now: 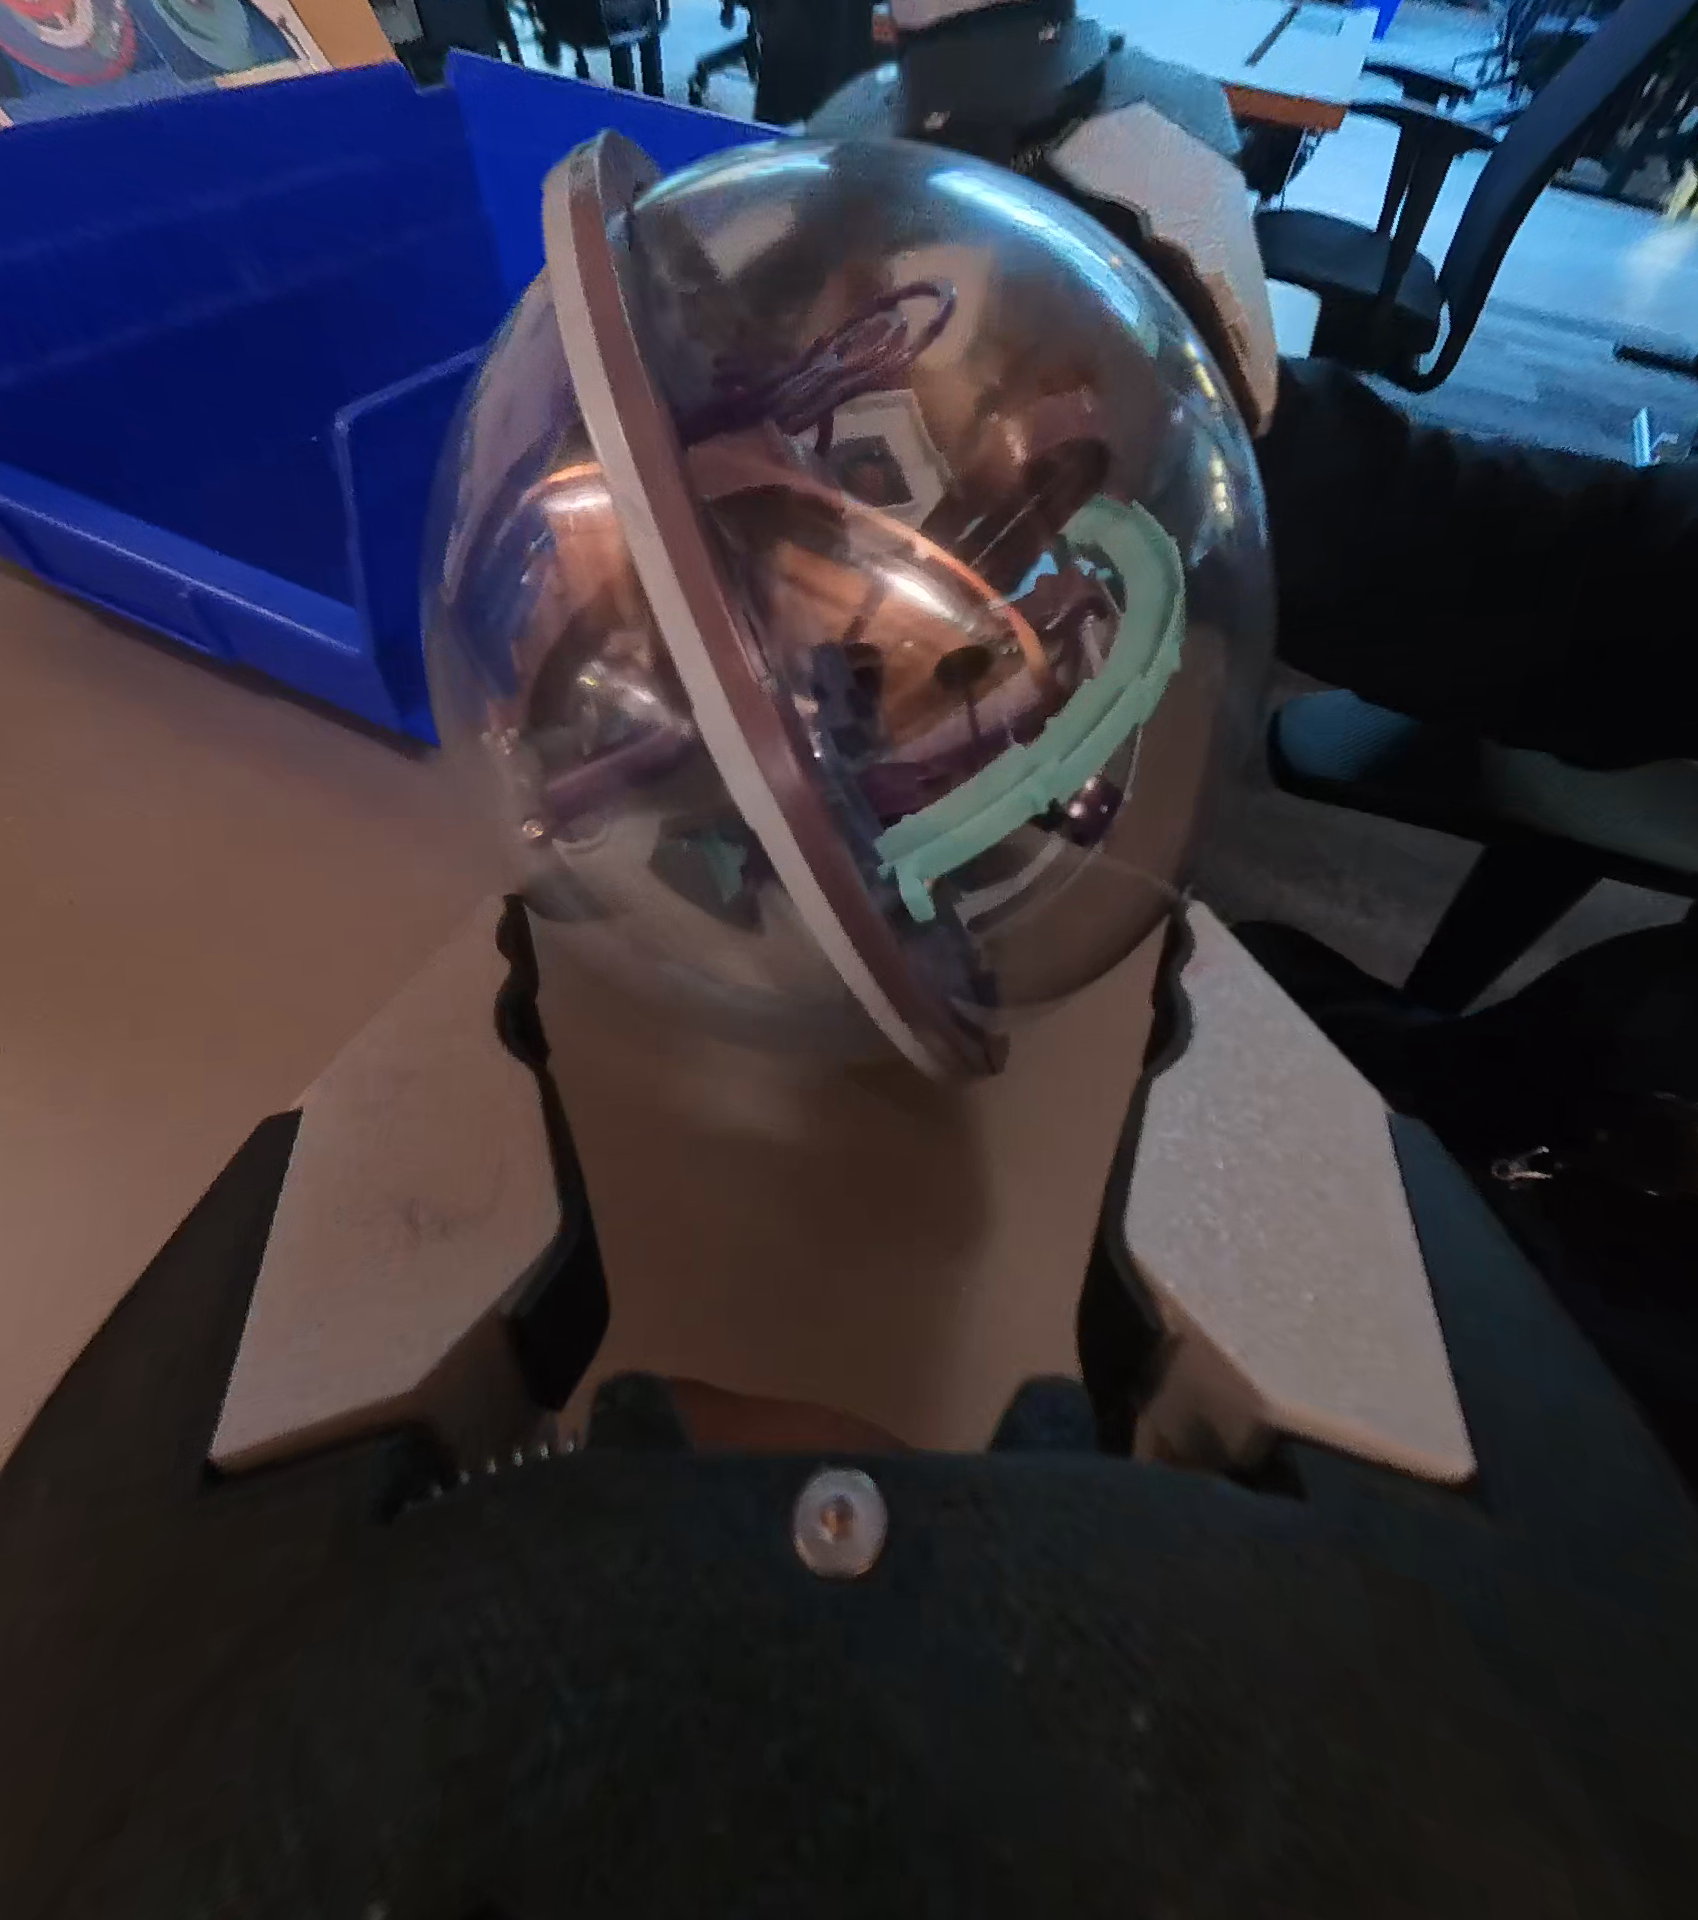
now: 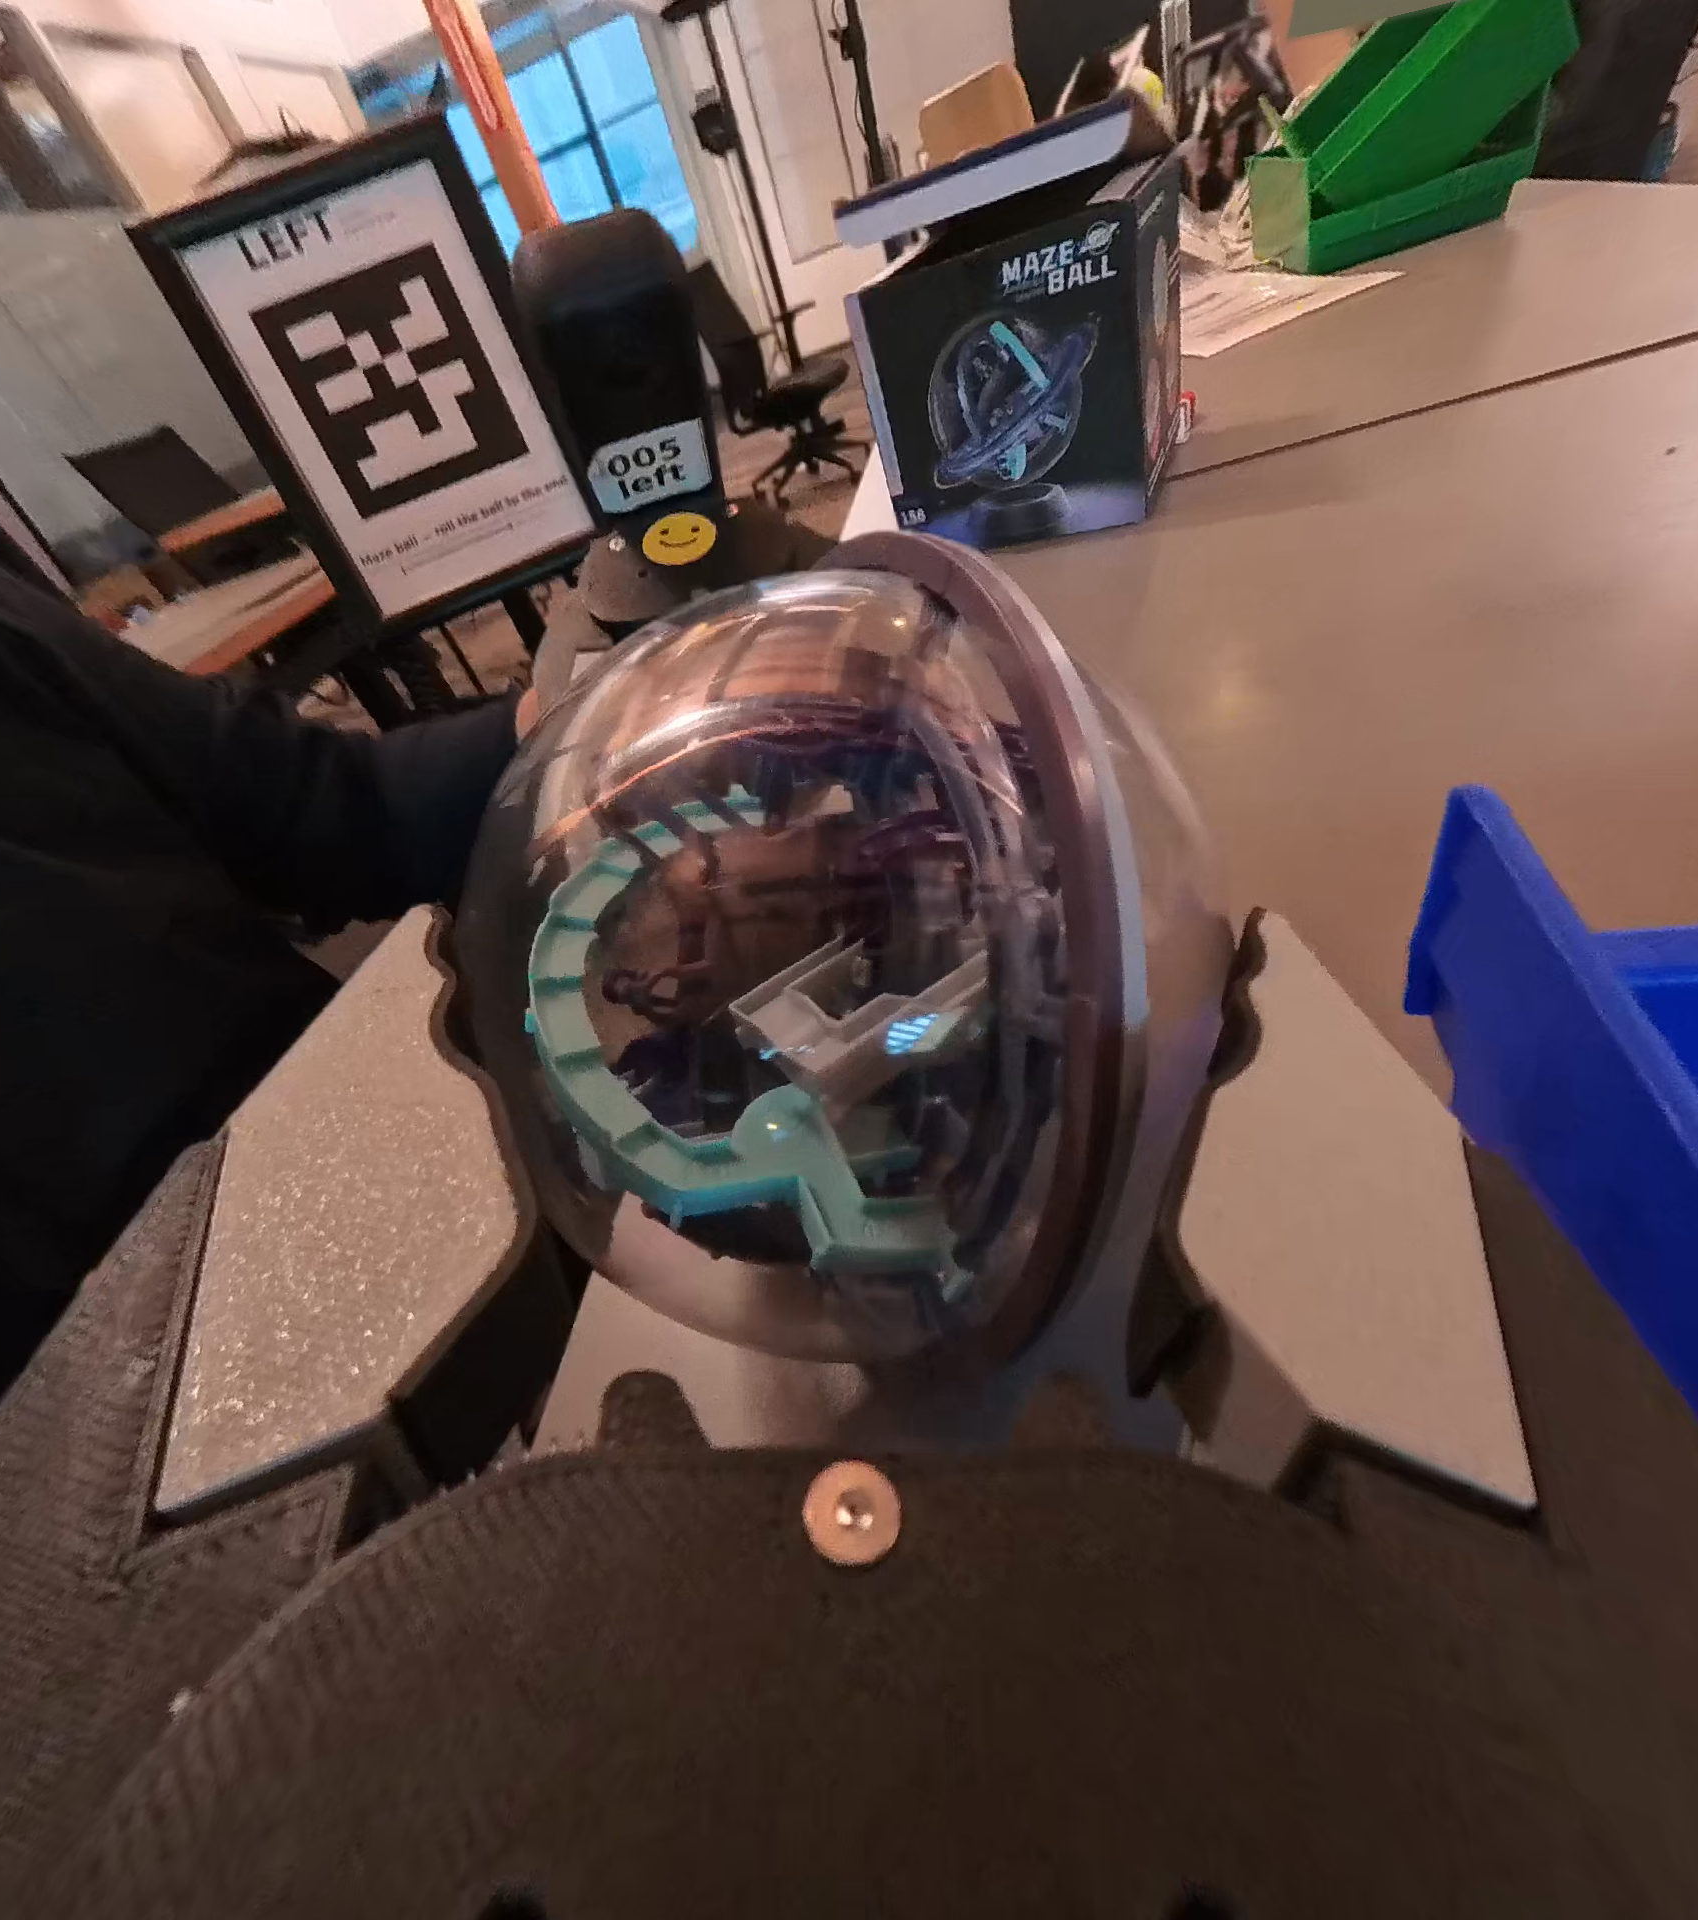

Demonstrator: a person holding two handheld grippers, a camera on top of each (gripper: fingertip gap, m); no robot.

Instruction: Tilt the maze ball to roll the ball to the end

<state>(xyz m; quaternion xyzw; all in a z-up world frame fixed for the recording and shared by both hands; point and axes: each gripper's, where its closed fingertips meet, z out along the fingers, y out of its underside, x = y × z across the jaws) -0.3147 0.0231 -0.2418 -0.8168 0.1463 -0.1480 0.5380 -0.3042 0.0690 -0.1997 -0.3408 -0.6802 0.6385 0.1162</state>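
Maze ball [image 2: 814, 966] sits raised above the counter [image 2: 1447, 644], gripped across its clear shell by your right gripper [image 2: 840, 987], whose jaws are spread wide and press on both flanks. Your left gripper [image 1: 840, 935] faces it from the opposite side with jaws wide; its fingertips [image 1: 512, 966] reach only the lower curve, and I cannot tell whether they actually press. That is the risk: a smooth round shell held mainly by one pair of pads can slip or spin as you tilt, and it could drop toward the blue bin [image 1: 201, 436]. A sharp tilt may also throw the small ball off the teal track [image 2: 575, 1039]; I cannot see it here.
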